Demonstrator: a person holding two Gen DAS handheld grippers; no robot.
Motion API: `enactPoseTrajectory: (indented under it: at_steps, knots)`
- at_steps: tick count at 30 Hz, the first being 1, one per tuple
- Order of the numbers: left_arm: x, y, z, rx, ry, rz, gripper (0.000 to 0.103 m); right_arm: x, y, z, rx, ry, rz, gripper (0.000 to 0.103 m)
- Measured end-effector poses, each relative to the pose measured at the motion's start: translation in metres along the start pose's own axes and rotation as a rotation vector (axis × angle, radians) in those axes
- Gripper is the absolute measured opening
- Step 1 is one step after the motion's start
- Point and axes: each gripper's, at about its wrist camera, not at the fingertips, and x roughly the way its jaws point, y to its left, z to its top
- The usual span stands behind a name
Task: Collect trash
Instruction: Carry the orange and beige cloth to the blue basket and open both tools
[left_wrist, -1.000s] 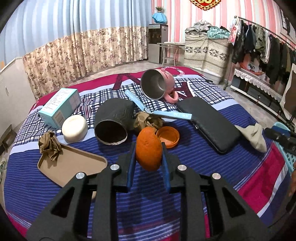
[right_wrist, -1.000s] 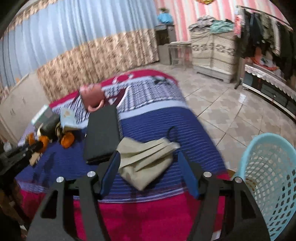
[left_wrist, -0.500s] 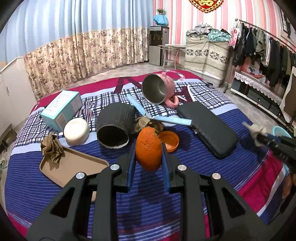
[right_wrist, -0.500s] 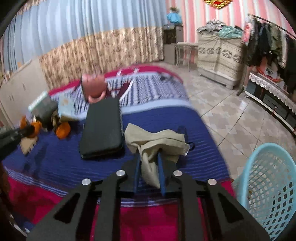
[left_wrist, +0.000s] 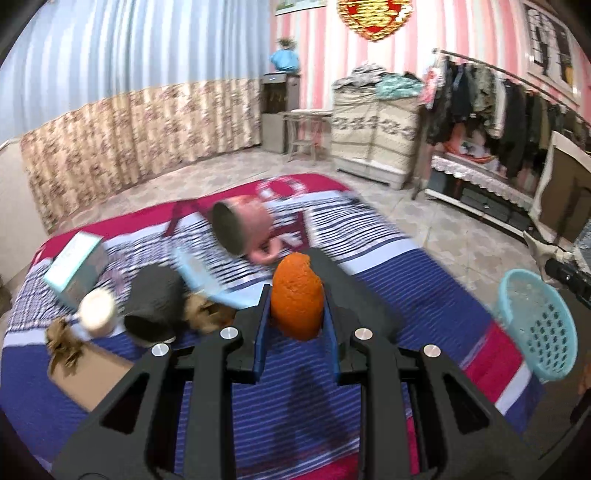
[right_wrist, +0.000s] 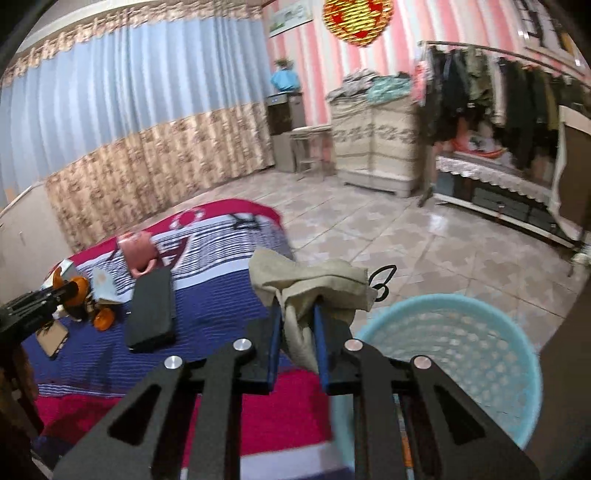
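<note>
Striped bedspread (left_wrist: 406, 280), woven cloth in blue, red and white bands, fills the ground beneath both tools; pink-striped walls, pleated blue curtain and a tiled floor lie beyond.

Left gripper (left_wrist: 295, 325): black frame, blue-lined jaws clamped on a piece of orange peel (left_wrist: 295, 299) (pebbled skin, domed, ragged at its top edge), held upright and lifted clear of the cloth. Ahead of it and to the left: a dark ribbed cup (left_wrist: 155, 306) on its side, mouth toward the camera; a cream round lid (left_wrist: 98, 314); a pale blue carton (left_wrist: 75, 269); a flat tan tray (left_wrist: 88, 373) with a crumpled brown scrap (left_wrist: 62, 343) at its far corner. Straight ahead, a pink mug (left_wrist: 240, 229) lies tipped, metal-lined mouth facing the tool. A black flat case (left_wrist: 354, 291) lies just behind the peel. Far right, a pale blue perforated plastic basket (left_wrist: 535, 328).

Right gripper (right_wrist: 298, 325): same build, jaws pinched on a beige cloth mask (right_wrist: 310, 288), soft and creased, draped over both fingers, its black ear loop (right_wrist: 382, 280) dangling to the right. The mask hangs in the air beside the near rim of the basket (right_wrist: 461, 354), which sits just right of and below the fingers (its contents cannot be made out). To the left lie the black case (right_wrist: 151, 314) and the mug (right_wrist: 138, 254); further left the other tool (right_wrist: 55, 291) with its peel.
</note>
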Motion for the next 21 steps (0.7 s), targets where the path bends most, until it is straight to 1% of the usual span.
enactPoseTrajectory:
  at_steps: [3, 4, 8, 11, 15, 21]
  knots:
    - [0.001, -0.036, 0.009, 0.037, -0.029, -0.064, 0.024, -0.013, -0.029, 0.000, 0.044, -0.014, -0.061, 0.017]
    - [0.002, -0.045, 0.010, 0.048, -0.035, -0.074, 0.024, -0.017, -0.041, -0.001, 0.065, -0.018, -0.087, 0.017]
    - [0.008, -0.091, 0.013, 0.085, -0.042, -0.146, 0.024, -0.027, -0.077, -0.004, 0.134, -0.023, -0.158, 0.017]
    - [0.011, -0.128, 0.014, 0.127, -0.052, -0.200, 0.024, -0.028, -0.092, -0.008, 0.162, -0.016, -0.188, 0.017]
    - [0.015, -0.171, 0.012, 0.192, -0.060, -0.251, 0.024, -0.028, -0.105, -0.012, 0.165, -0.001, -0.217, 0.017]
    - [0.027, -0.221, -0.003, 0.233, -0.019, -0.338, 0.024, -0.029, -0.124, -0.019, 0.192, 0.008, -0.242, 0.017]
